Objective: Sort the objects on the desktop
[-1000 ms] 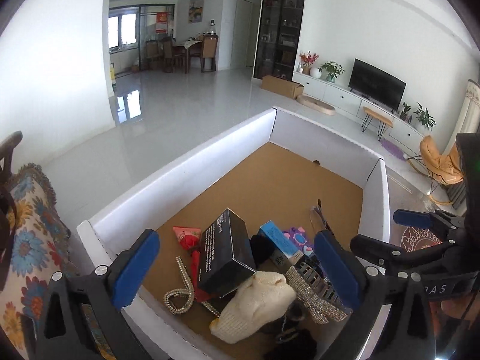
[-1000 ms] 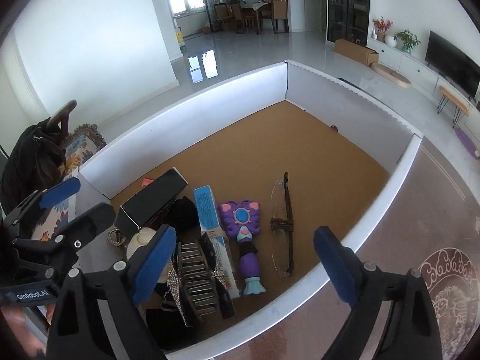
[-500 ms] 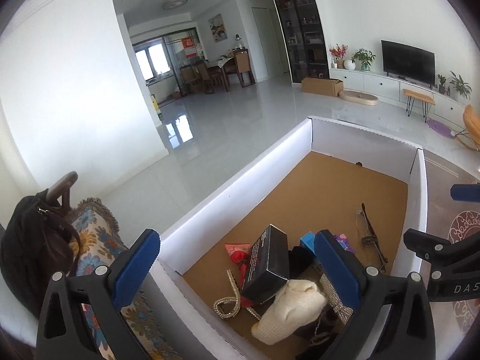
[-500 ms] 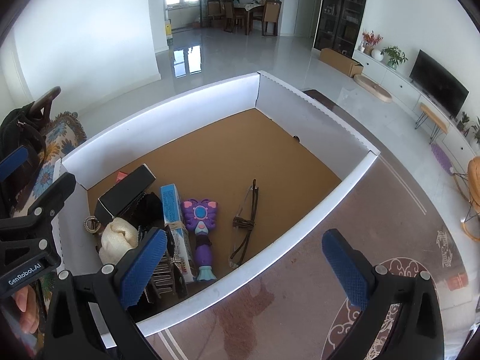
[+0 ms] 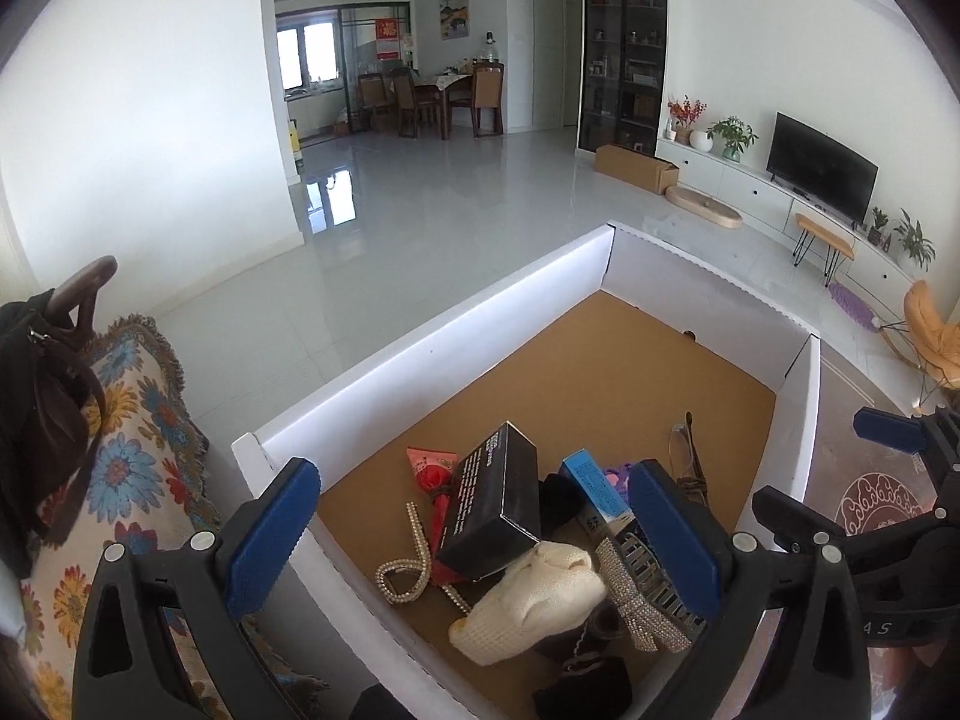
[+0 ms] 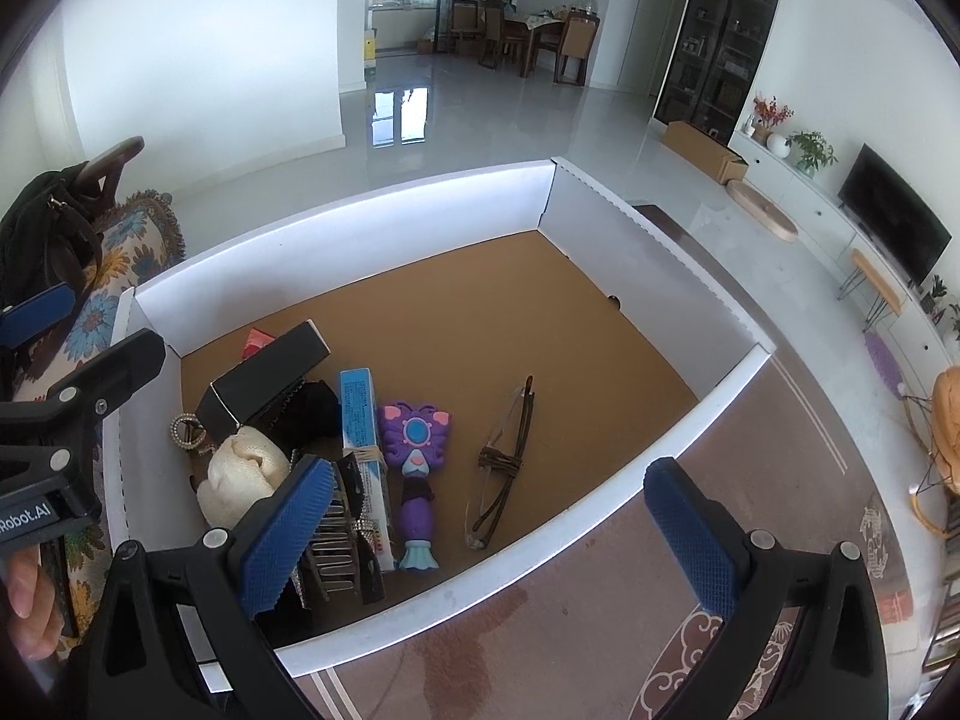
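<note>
Setting: bright living room, pale tiled floor, dining table far back, TV (image 5: 821, 169) on a low white unit at right; a patterned rug under the work area. Work surface: a shallow white-walled tray (image 6: 651, 240) with a brown cork-coloured floor, its far half bare. Contents, all heaped in the near-left corner: black box (image 6: 264, 373) lying tilted on the pile; blue box (image 6: 359, 420) flat beside it; purple butterfly wand (image 6: 417, 468) just right of the blue box; folded glasses (image 6: 504, 462) right of the wand and apart from it; cream knit piece (image 5: 531, 600); rhinestone strap (image 5: 408, 564); metal hair claw (image 6: 336, 540); red packet (image 5: 431, 468); some dark items underneath, not identifiable. Left gripper (image 5: 474, 531): jaws spread wide, holding nothing, above the pile. Right gripper (image 6: 489, 534): jaws spread wide, empty, above the tray's near edge, roughly over wand and glasses. Step, by judgement: sorting barely begun, an item not yet chosen. Next move likely calls for lowering onto a free-lying piece such as the glasses or wand, square to its narrow axis. Writing: "Robot.AI" on the left gripper body; "AS" on the right; box print too small to read.
</note>
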`<state>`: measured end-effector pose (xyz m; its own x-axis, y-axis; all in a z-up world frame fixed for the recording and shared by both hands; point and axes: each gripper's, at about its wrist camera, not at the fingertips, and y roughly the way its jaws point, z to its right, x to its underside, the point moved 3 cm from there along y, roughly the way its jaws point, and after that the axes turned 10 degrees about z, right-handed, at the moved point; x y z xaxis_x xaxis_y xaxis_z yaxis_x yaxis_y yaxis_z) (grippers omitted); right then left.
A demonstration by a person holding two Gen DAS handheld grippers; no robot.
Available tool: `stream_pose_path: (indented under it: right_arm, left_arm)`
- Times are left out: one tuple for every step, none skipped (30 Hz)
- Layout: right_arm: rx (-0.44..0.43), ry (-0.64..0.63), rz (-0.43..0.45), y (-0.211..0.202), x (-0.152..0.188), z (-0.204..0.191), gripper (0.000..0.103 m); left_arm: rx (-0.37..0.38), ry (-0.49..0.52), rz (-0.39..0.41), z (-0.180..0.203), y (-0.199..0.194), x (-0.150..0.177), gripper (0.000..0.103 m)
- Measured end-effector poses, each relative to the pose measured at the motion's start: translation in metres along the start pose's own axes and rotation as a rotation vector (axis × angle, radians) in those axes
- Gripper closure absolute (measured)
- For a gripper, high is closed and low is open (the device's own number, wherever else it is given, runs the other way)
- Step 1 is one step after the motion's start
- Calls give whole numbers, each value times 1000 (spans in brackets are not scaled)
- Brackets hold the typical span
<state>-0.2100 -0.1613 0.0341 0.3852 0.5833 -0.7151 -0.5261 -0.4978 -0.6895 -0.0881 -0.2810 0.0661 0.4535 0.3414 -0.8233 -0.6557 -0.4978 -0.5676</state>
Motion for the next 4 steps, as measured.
stream_pose_path:
  right_arm:
    - [-1,1,1,1,0,0,0]
    - [-2,2,1,1,0,-1,0]
    - [-3,4,1,1,0,-1,0]
    - [-4,5,2,1,0,-1,0]
  left_arm:
    - [2,-19,-1,-2,-1,0,0]
    - [-2,-40,7,-4,-3,0,0]
    - [-7,-52,22,-5,-6,1,0]
    - [-15,-50,33,-5,-8,1,0]
